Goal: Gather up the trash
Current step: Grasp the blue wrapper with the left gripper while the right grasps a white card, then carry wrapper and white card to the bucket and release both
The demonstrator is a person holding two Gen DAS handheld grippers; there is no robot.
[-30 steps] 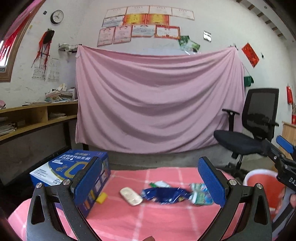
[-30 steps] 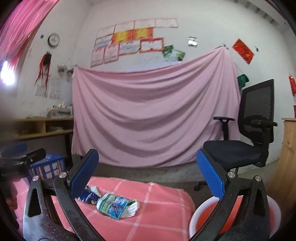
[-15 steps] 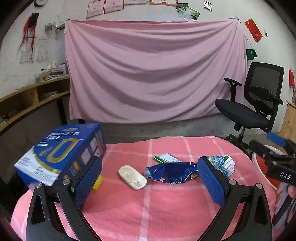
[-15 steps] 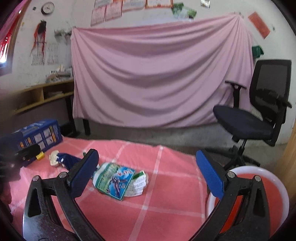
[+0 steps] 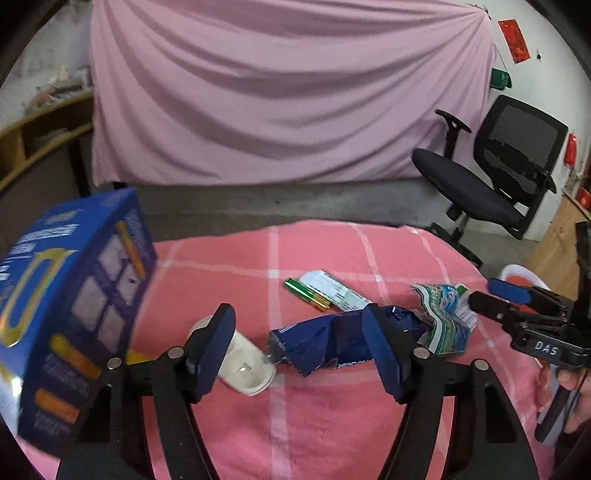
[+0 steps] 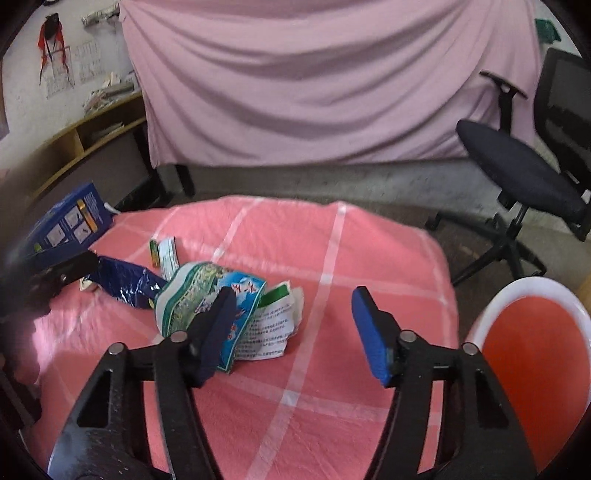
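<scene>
Over the pink cloth (image 6: 332, 258), both claws gape wide — left claw (image 5: 303, 350), right claw (image 6: 295, 328) — gripping nothing.

Ahead of you a large pink cloth sheet (image 5: 288, 96) hangs in loose folds across most of the far whitewashed wall (image 5: 532, 33). A red paper square (image 5: 513, 36) is pinned to that wall at the sheet's upper right corner, and a red tasselled ornament (image 6: 50, 35) hangs on it to the sheet's left. Along your left side runs a pale wooden shelf unit (image 6: 85, 136) with papers stacked on top. To your right a black mesh-backed office chair (image 5: 495, 177) stands on the grey concrete floor (image 6: 332, 184). Soft, even light fills the room.
</scene>
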